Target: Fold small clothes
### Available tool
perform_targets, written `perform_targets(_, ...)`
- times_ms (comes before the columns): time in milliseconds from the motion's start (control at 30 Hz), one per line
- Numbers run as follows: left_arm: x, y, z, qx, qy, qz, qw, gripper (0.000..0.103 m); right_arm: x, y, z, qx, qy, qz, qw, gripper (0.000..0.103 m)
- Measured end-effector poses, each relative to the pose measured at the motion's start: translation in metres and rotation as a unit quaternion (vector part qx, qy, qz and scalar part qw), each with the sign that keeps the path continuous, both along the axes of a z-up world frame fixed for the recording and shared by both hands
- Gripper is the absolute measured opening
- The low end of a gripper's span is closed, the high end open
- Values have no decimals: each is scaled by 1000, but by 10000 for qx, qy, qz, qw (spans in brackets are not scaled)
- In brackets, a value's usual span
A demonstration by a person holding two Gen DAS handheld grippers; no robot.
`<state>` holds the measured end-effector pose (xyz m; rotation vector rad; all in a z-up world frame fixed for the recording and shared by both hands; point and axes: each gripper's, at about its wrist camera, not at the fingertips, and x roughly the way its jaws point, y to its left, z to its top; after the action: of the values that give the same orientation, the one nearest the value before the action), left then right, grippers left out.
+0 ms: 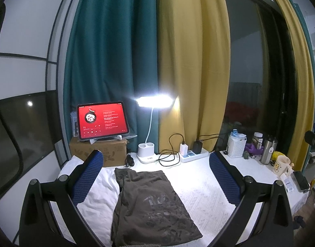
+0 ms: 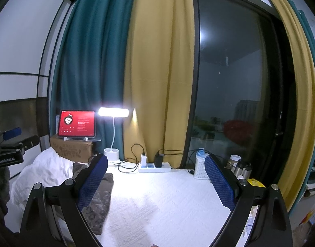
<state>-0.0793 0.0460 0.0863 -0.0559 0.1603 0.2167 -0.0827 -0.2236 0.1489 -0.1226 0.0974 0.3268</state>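
Brown printed garment (image 1: pixel 151 203) lies flat on the white-covered worktop (image 1: pixel 208 187), stretched from its near edge toward the back and sitting toward the left side, already narrowed into a long strip with tidy side edges; judging by that shape, the lengthwise folds look done and a crosswise fold or two seems left, though no finished pile is visible to confirm how many pieces remain. The left gripper (image 1: pixel 156 175) hovers above the garment with its blue-padded fingers (image 1: pixel 89 177) spread wide and holding nothing. The right gripper (image 2: pixel 156 183) is likewise spread wide and empty, poised over bare covering to the garment's right. The left wrist view shows the whole strip and its faded print, plus a mug (image 1: pixel 281 164) at the right edge of the worktop. The right wrist view catches only the garment's right margin (image 2: pixel 99 201) behind its left finger, but reveals a crumpled white cloth (image 2: pixel 44 170) heaped near the back-left corner and the left gripper's body (image 2: pixel 9 150) at the frame's left.
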Motion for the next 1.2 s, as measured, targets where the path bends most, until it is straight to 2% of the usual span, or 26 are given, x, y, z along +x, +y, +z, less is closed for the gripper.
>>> perform_targets(1200,-1,-5,-1,105,-46,-69,9999,102,4,-6,-5,-53,65,35,10000,96)
